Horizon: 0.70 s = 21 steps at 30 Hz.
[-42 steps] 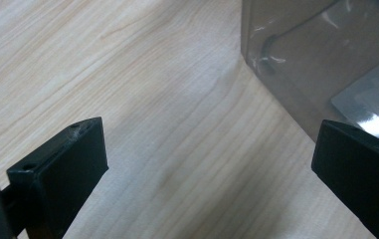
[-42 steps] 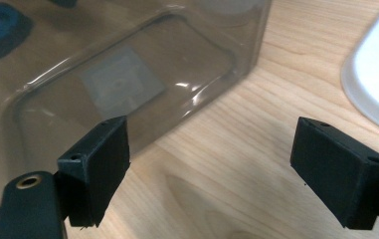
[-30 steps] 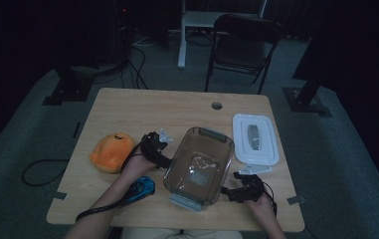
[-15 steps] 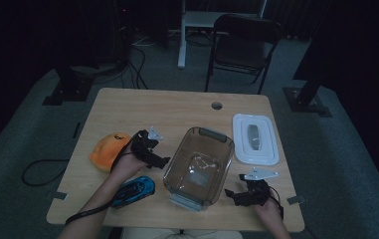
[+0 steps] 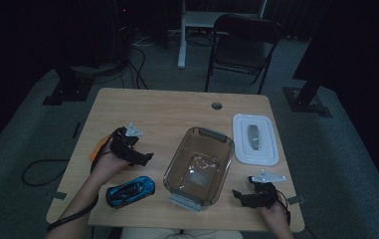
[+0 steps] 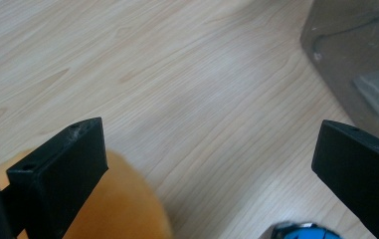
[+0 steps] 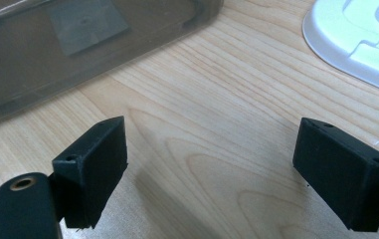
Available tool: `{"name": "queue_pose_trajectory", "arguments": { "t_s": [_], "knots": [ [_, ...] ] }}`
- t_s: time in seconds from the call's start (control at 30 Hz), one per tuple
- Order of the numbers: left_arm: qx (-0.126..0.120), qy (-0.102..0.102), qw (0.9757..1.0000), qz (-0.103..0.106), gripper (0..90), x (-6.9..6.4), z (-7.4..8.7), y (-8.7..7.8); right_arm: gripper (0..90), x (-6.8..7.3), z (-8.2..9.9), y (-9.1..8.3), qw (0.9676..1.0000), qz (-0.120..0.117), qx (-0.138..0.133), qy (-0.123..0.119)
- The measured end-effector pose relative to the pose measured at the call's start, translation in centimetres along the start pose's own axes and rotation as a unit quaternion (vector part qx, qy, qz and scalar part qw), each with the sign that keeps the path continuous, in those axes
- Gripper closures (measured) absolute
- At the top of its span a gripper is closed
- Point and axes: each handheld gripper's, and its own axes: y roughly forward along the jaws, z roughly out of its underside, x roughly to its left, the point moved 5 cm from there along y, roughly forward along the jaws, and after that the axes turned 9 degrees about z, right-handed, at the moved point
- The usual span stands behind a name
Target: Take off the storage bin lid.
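Observation:
A clear plastic container (image 5: 199,164) stands empty at the table's middle, with its white lid (image 5: 255,138) lying flat to its right. A blue toy car (image 5: 130,190) rests near the front left. Behind it an orange soft object (image 5: 96,149) is mostly hidden under my left gripper (image 5: 144,157), which is open and holds nothing. In the left gripper view the left gripper (image 6: 212,164) has the orange object (image 6: 122,209) by its left jaw, with the car (image 6: 301,231) and the container (image 6: 356,55) beyond. My right gripper (image 5: 239,195) is open near the front right; the right gripper (image 7: 212,159) faces bare wood between container (image 7: 77,45) and lid (image 7: 356,35).
The wooden table (image 5: 167,109) has a round cable hole (image 5: 217,105) at its back edge. A black folding chair (image 5: 244,40) stands behind the table. Cables lie on the floor at the left (image 5: 43,169).
My left gripper has moved left, away from the container and over the orange object. The right gripper has drifted slightly right and toward the front edge.

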Motion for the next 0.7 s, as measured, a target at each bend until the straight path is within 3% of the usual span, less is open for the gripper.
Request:
{"name": "queue_pose_trajectory", "arguments": {
  "t_s": [0.13,0.23,0.3,0.7],
  "knots": [
    [-0.003,-0.003,0.9999,-0.011,1.5,0.6,0.4,-1.0,13.5,0.1,0.0,0.1,1.0000,0.006,0.004,-0.004],
    [-0.009,-0.012,0.9994,-0.030,1.5,2.2,1.1,-2.8,13.5,0.1,0.1,0.2,1.0000,0.005,0.007,-0.002],
    [-0.008,-0.031,0.9986,-0.041,1.5,3.1,1.8,-3.4,13.5,0.1,0.1,0.2,1.0000,0.005,0.006,-0.002],
    [0.005,-0.079,0.9946,-0.067,1.6,5.6,5.8,-4.1,13.6,0.1,0.2,0.2,0.9999,0.012,0.006,-0.006]
  ]
}}
